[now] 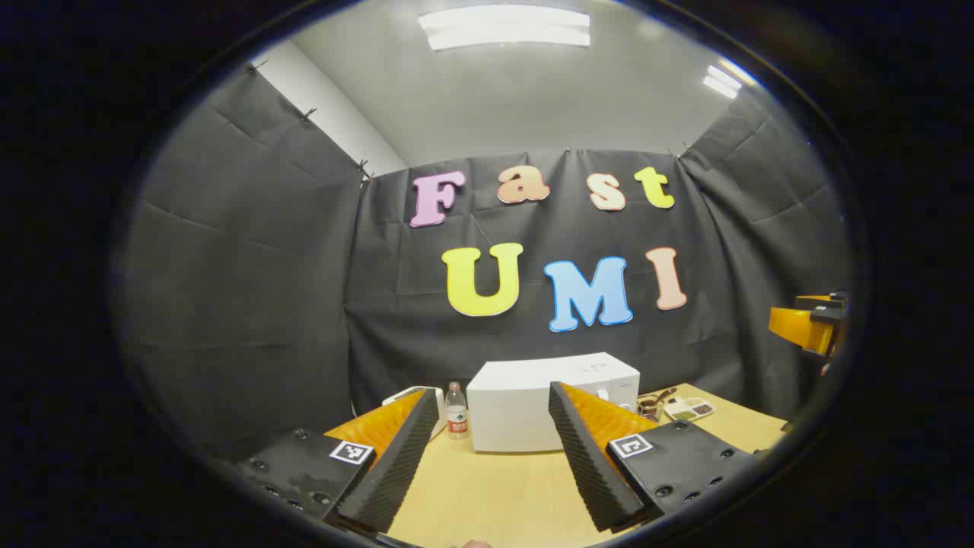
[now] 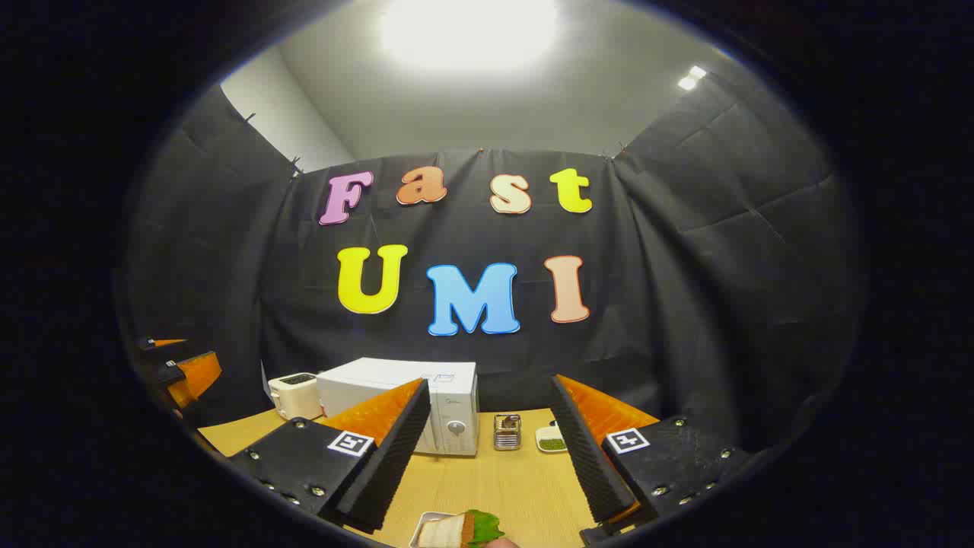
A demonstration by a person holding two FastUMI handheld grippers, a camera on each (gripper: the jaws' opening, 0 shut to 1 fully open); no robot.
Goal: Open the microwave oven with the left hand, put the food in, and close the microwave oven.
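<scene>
A: Start from your left gripper [image 1: 487, 457]. How do its fingers stand?

B: Spread wide apart, with nothing between them. You hold it above the wooden table [image 1: 494, 495], and its dark ribbed pads [image 1: 396, 472] frame what lies ahead.

A: And what lies ahead of it?

B: At twelve o'clock, beyond the fingers, stands the white microwave [image 1: 533, 403], its door closed. Just beside it at nine o'clock is a small water bottle [image 1: 456, 411], and past that a white toaster [image 1: 411, 396], partly hidden by your left finger. At three o'clock of the microwave lie a small tray [image 1: 689, 409] with dark contents and a cup of utensils [image 1: 653, 405], too small to make out. Far out at three o'clock, at the edge of the left gripper view, your other gripper's orange body shows.

A: Now your right gripper [image 2: 487, 457].

B: Its fingers also stand well apart and grip nothing. Right below them at six o'clock, near the edge of the right gripper view, sits the food [image 2: 456, 529]: a sandwich with a green leaf on a small white dish [image 2: 421, 529], resting on the table and free of both fingers.

A: Farther out?

B: At eleven o'clock the microwave, with the toaster at its far left. At twelve o'clock a small metal holder [image 2: 507, 431] and a little dish of something green [image 2: 551, 439] stand close together.
</scene>
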